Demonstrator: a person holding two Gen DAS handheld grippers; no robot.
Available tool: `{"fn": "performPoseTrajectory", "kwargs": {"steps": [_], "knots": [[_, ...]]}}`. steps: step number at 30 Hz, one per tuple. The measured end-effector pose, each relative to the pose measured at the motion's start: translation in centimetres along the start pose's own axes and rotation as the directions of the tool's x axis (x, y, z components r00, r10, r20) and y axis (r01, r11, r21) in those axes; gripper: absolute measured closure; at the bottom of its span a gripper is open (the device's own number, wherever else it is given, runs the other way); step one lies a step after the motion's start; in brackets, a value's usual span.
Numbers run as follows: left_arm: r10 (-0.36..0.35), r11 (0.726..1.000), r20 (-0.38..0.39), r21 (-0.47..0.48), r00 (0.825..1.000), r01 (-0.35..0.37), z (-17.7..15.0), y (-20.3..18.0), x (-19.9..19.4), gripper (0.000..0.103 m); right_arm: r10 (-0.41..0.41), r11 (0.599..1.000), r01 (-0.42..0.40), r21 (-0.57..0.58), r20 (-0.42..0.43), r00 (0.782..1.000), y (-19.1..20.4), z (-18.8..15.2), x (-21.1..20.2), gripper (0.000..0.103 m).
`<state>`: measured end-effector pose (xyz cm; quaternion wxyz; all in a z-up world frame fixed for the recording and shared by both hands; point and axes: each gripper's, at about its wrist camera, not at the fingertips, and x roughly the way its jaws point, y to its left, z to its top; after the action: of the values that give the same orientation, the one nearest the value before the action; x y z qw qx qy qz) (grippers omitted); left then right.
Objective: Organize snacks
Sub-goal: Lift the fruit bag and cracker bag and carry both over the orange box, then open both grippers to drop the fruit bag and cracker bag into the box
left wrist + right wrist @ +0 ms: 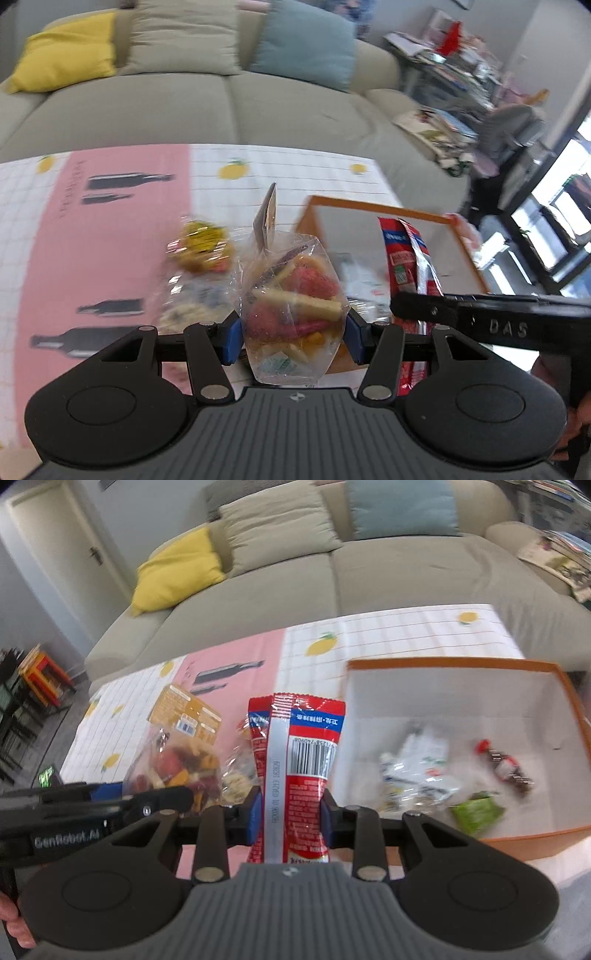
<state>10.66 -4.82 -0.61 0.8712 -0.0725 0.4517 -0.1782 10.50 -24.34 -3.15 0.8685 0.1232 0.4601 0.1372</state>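
The left gripper point(293, 328) is squeezing its jaws on a clear bag of mixed snacks point(291, 306), holding it above the tabletop point(314, 173). Just beside it, the right gripper point(290, 821) is clamping its jaws on a red snack packet point(295, 760), held upright. Beyond, an orange-rimmed box point(532, 698) is sitting on the tabletop, holding several wrapped snacks point(417, 771). Farther off, a sofa point(369, 572) is carrying cushions.

Red snack packet point(295, 771) clamped in right gripper point(290, 816), orange box point(454, 662) beside.
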Motion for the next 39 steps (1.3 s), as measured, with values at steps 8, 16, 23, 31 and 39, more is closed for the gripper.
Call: {"fn": "performPoseTrajectory", "kwargs": {"steps": [8, 16, 23, 31, 39], "knots": [[-0.101, 0.990, -0.013, 0.093, 0.995, 0.102, 3.1, -5.5, 3.8, 0.042, -0.101, 0.994, 0.100, 0.046, 0.030, 0.994, -5.7, 2.5, -2.2, 0.073], [-0.158, 0.972, -0.072, 0.162, 0.985, 0.168, 5.8, -9.2, 8.9, 0.042, -0.178, 0.982, 0.179, 0.064, -0.014, 0.984, -10.2, 4.2, -0.2, 0.073], [-0.203, 0.962, -0.160, 0.152, 0.966, 0.227, 7.2, -10.1, 13.6, 0.042, -0.225, 0.972, 0.229, 0.054, -0.079, 0.971, -14.3, 5.6, 2.7, 0.073], [-0.153, 0.967, -0.229, 0.165, 0.961, 0.194, 7.1, -10.0, 18.5, 0.042, -0.276, 0.959, 0.282, 0.014, -0.165, 0.947, -17.9, 6.2, 6.8, 0.073], [-0.047, 0.956, -0.262, 0.269, 0.964, 0.120, 6.9, -10.4, 20.7, 0.042, -0.282, 0.957, 0.290, 0.009, -0.219, 0.934, -19.5, 6.0, 10.4, 0.073]]}}
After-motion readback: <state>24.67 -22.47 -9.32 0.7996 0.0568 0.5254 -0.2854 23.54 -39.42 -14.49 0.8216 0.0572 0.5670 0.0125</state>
